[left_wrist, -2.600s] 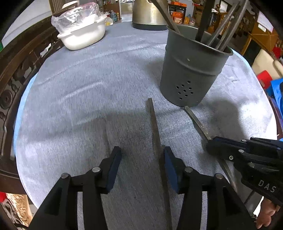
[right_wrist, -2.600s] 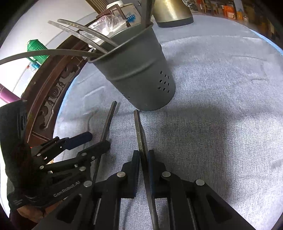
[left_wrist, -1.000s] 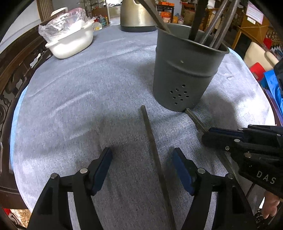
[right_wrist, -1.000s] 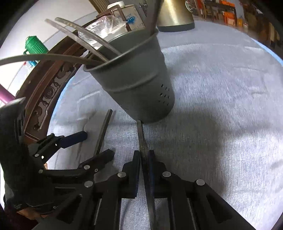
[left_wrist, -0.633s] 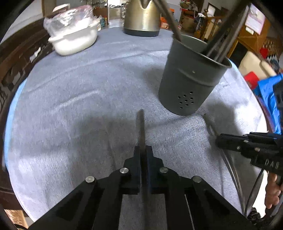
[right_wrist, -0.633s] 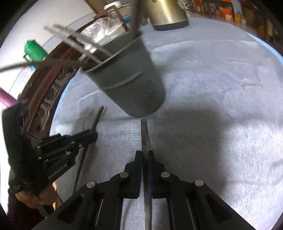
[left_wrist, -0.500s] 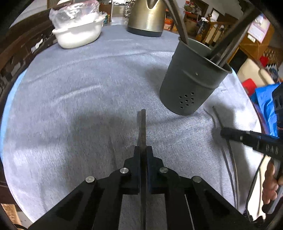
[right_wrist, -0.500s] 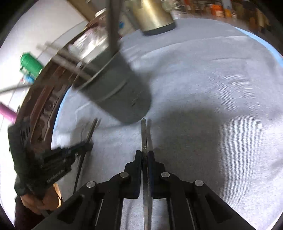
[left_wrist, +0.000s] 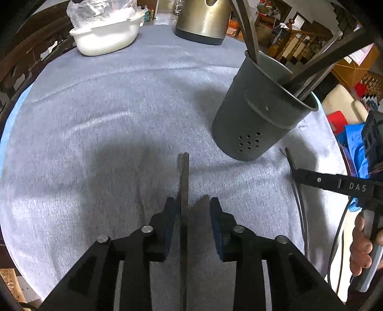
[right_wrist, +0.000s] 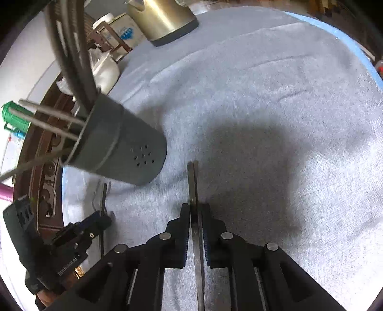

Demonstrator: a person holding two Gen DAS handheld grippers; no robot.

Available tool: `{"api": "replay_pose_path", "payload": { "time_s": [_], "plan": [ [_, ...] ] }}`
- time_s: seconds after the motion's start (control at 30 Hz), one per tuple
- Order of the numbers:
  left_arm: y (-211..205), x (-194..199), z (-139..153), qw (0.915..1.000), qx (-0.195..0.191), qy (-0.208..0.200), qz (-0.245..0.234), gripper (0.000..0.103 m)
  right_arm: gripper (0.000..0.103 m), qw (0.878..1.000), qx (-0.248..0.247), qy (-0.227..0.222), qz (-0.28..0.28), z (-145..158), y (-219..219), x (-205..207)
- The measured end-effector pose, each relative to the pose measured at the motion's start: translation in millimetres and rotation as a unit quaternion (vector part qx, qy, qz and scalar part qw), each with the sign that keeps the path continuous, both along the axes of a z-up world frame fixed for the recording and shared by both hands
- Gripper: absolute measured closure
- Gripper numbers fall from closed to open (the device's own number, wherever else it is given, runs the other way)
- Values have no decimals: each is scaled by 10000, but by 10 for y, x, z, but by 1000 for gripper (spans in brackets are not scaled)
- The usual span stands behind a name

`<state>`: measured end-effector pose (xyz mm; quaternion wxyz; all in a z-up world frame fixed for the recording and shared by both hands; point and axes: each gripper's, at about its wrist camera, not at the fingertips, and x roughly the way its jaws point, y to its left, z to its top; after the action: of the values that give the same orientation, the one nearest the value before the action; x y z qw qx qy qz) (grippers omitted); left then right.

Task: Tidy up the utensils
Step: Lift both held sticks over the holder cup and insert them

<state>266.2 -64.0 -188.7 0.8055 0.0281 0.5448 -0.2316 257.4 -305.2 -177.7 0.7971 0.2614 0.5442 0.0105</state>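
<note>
The surface carried a grey utensil holder near its right edge. The left tongs were opening, a flat utensil between the pads, touching only the left one. The right tongs were clenched on a second utensil.

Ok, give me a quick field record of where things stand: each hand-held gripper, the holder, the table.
left hand-held gripper: jaws opening, dark utensil handle between them, pads apart
right hand-held gripper: shut on flat steel utensil handle
utensil holder: grey, perforated, upright, several utensils inside
table cloth: grey
background: white bowl, metal kettle
</note>
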Motion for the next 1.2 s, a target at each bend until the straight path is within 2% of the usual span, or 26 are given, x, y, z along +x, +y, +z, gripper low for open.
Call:
{"api": "replay_pose_path", "payload": {
  "time_s": [0.1, 0.27, 0.33, 0.37, 0.43, 0.47, 0.6, 0.7, 0.87, 1.0, 1.1, 1.2],
  "plan": [
    [-61, 78, -4, 10000, 25, -56, 32, 70, 83, 9999, -118, 59, 35, -18, 1, 64],
    [-103, 121, -19, 9999, 1, -147, 15, 70, 82, 9990, -386, -141, 189, -41, 160, 154],
    [-99, 98, -10, 9997, 83, -232, 35, 76, 83, 9974, -612, -191, 342, -35, 234, 145],
    [-94, 94, -7, 9994, 163, -290, 48, 83, 84, 9963, -722, -200, 413, -31, 263, 150],
    [-93, 83, -9, 9991, 240, -350, 74, 91, 93, 9950, -876, -190, 445, -26, 285, 148],
    [-86, 84, -9, 9991, 231, -347, 104, 96, 95, 9954, -822, -200, 451, -29, 254, 131],
    [46, 50, -14, 9991, 71, -319, 271, 97, 96, 9969, -604, -303, 411, -28, 202, 63],
    [130, -18, 56, 9983, -44, -442, 374, 97, 96, 9965, -465, -551, 432, 65, 169, -13],
    [304, -132, 274, 9951, -369, -677, 612, 97, 96, 9942, -162, -979, 415, 273, 116, -140],
    [443, -265, 527, 9898, -621, -1017, 783, 97, 96, 9896, -135, -1362, 449, 463, 136, -194],
    [496, -325, 766, 9833, -856, -1370, 840, 97, 96, 9840, -109, -1716, 463, 625, 162, -237],
    [564, -461, 1039, 9731, -1128, -1815, 858, 97, 96, 9761, -73, -2118, 477, 825, 180, -342]
  ]
}}
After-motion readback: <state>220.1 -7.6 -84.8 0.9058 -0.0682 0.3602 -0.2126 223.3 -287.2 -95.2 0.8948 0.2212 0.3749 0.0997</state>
